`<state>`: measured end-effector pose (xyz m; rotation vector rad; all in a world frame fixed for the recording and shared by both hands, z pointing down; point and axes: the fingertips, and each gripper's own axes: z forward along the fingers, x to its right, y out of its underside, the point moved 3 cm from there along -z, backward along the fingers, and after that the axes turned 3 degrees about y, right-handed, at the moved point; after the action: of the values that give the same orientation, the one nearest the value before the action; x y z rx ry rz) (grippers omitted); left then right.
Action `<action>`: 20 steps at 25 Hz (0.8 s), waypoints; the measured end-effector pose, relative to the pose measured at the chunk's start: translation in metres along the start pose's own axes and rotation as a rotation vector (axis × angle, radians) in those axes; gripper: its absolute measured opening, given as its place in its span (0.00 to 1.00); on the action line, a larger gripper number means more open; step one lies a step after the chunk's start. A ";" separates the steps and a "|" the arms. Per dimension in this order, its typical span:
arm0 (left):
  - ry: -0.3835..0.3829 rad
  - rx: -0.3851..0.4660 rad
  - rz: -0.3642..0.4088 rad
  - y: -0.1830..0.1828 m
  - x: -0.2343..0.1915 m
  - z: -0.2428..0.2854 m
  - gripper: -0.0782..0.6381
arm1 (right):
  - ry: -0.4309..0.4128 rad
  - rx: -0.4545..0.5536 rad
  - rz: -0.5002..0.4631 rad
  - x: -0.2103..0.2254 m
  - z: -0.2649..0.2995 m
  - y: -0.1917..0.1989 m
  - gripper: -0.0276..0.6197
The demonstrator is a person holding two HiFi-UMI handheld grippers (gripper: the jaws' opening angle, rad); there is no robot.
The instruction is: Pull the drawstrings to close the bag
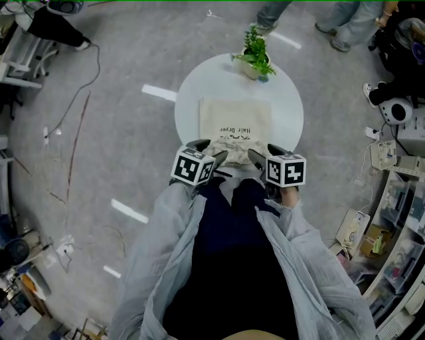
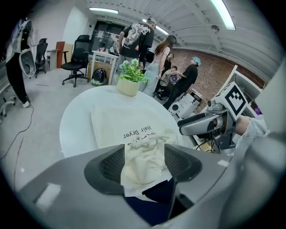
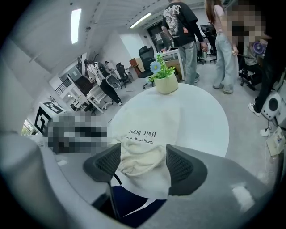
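Right up close, the left hand-held gripper [image 1: 209,151] and the right hand-held gripper [image 1: 264,153] sit side by side at the 6 o'clock edge of the round white counter [image 1: 292,106]. Both have their jaws wide apart, and neither one is squeezing anything. In each gripper view, cream cloth shows in the gap between the jaws. That cloth is the bag [image 1: 236,116], and its bunched-up top [image 1: 238,145] lies at the near edge, between the two grippers. The rest of the bag lies flat in the middle of the counter and runs toward 12 o'clock. It has dark words printed on it. A little green plant [image 1: 254,56] in a pot stands at the 12 o'clock edge, just past the bag. Farther off, at 1 o'clock, people [image 1: 339,20] stand on the grey floor [image 1: 119,133].
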<state>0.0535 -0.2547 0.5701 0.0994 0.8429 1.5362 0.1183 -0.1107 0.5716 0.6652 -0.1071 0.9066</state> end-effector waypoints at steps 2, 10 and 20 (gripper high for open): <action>-0.004 0.014 0.001 -0.002 -0.002 -0.007 0.53 | -0.005 0.009 0.002 0.001 -0.008 -0.001 0.58; 0.037 0.107 -0.005 -0.020 -0.002 -0.037 0.57 | -0.060 0.169 0.063 -0.006 -0.045 -0.026 0.59; 0.093 0.307 0.037 -0.068 0.010 -0.089 0.51 | -0.092 0.490 0.145 -0.022 -0.112 -0.070 0.55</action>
<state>0.0605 -0.2910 0.4643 0.2703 1.1531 1.4442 0.1370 -0.0914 0.4405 1.1666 -0.0139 1.0528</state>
